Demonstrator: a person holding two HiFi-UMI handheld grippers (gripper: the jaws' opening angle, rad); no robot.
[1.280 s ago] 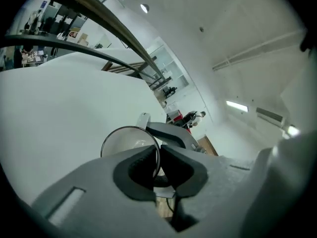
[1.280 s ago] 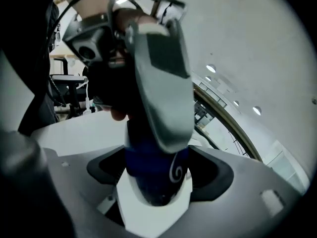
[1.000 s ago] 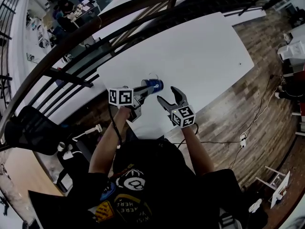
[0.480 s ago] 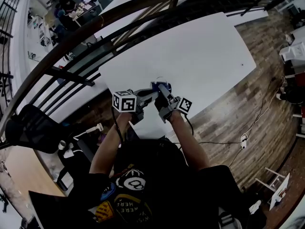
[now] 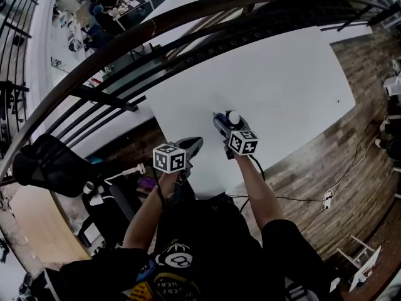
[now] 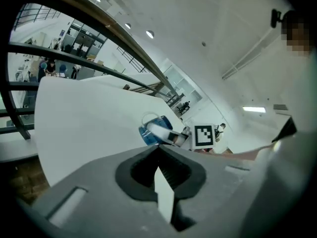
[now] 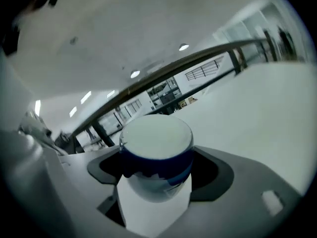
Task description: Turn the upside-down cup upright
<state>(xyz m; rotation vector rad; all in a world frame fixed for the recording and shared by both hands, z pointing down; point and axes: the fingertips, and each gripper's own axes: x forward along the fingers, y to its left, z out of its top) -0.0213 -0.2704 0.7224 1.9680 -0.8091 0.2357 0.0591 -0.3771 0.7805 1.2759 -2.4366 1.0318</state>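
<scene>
The blue-and-white cup (image 5: 234,117) is above the near part of the white table (image 5: 282,74), with my right gripper (image 5: 228,121) shut on it. In the right gripper view the cup (image 7: 156,150) fills the space between the jaws, its white round end facing up and away; whether that end is the mouth or the base I cannot tell. My left gripper (image 5: 195,142) hangs apart from the cup, nearer the table's front edge. Its jaws have just been closing and meet with nothing between them (image 6: 159,148). The left gripper view shows the cup (image 6: 153,130) ahead in the other gripper.
A dark curved railing (image 5: 188,24) runs behind the table. Wooden floor (image 5: 351,149) with cables lies to the right. A black chair (image 5: 47,162) stands at the left, below the table's near edge.
The cup has passed from my left gripper to my right. The right gripper, open a second ago, has shut on it. The left has let go, drawn back down-left and shut.
</scene>
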